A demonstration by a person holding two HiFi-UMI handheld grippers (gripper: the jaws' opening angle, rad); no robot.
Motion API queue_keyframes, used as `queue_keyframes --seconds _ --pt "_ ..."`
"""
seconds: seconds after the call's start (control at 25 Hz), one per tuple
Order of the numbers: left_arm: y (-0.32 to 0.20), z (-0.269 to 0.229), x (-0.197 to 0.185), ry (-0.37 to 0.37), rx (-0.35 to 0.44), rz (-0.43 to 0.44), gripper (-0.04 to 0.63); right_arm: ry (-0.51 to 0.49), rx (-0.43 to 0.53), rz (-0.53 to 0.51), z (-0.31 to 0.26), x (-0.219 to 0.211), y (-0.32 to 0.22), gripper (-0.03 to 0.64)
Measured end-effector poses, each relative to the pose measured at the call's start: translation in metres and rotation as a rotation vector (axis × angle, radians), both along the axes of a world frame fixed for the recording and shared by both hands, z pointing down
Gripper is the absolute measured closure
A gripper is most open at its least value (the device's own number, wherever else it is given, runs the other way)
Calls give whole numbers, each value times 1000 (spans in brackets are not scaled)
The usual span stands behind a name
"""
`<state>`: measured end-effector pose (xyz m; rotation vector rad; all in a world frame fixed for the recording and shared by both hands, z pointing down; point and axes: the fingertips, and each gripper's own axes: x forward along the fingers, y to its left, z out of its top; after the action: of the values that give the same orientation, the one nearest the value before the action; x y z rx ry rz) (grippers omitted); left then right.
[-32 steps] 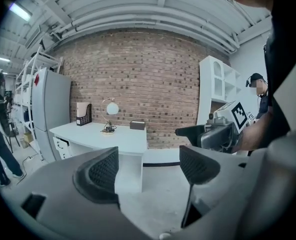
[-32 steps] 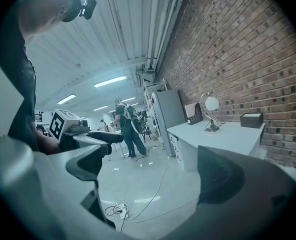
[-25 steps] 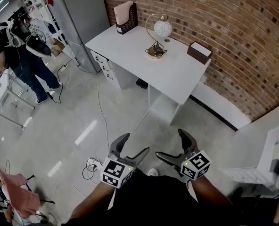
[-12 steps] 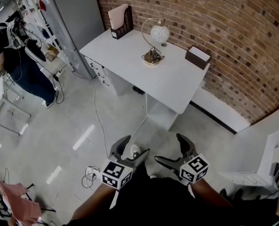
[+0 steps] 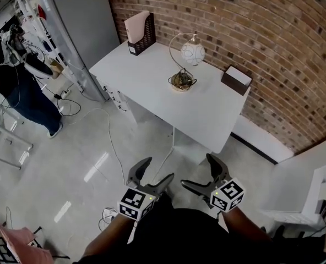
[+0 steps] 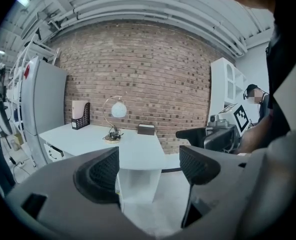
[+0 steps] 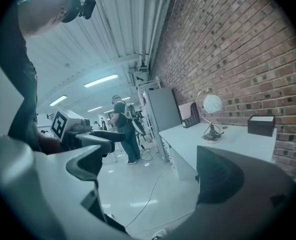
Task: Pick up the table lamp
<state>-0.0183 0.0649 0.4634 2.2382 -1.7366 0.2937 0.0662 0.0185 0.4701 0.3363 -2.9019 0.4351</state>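
Observation:
The table lamp (image 5: 185,59) stands on a white desk (image 5: 152,87) against the brick wall: a white globe shade hung from a thin curved metal arc on a round brass-coloured base. It also shows small in the left gripper view as the lamp (image 6: 114,119) and in the right gripper view as the lamp (image 7: 211,115). My left gripper (image 5: 155,174) and right gripper (image 5: 198,172) are held low over the floor, well short of the desk. Both are open with nothing between their jaws.
A dark file holder (image 5: 141,29) with a pink folder stands at the desk's far left corner, a dark box (image 5: 235,80) at its right end. A grey cabinet (image 5: 80,26) stands left of the desk. A person (image 5: 14,76) stands at far left. Cables (image 5: 110,147) trail across the floor.
The view has shifted so the desk and lamp sit a little lower and nearer in the head view. Both grippers keep the same open pose low in the frame.

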Motion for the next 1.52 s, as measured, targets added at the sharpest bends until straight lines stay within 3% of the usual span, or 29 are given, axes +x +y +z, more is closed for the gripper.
queue_keyframes --seconds 0.32,0.68,1.16,1.52 --pt "-67 -21 -82 -15 59 25 227 3 26 31 -7 -75 -58 25" --pt "-111 -15 -147 -13 44 61 227 5 41 53 -11 -140 -100 28" --pt "-151 12 -168 35 -4 76 227 44 5 78 9 -162 -146 28" --pt "-226 4 -185 -13 -4 99 227 9 6 97 6 -179 -223 31"
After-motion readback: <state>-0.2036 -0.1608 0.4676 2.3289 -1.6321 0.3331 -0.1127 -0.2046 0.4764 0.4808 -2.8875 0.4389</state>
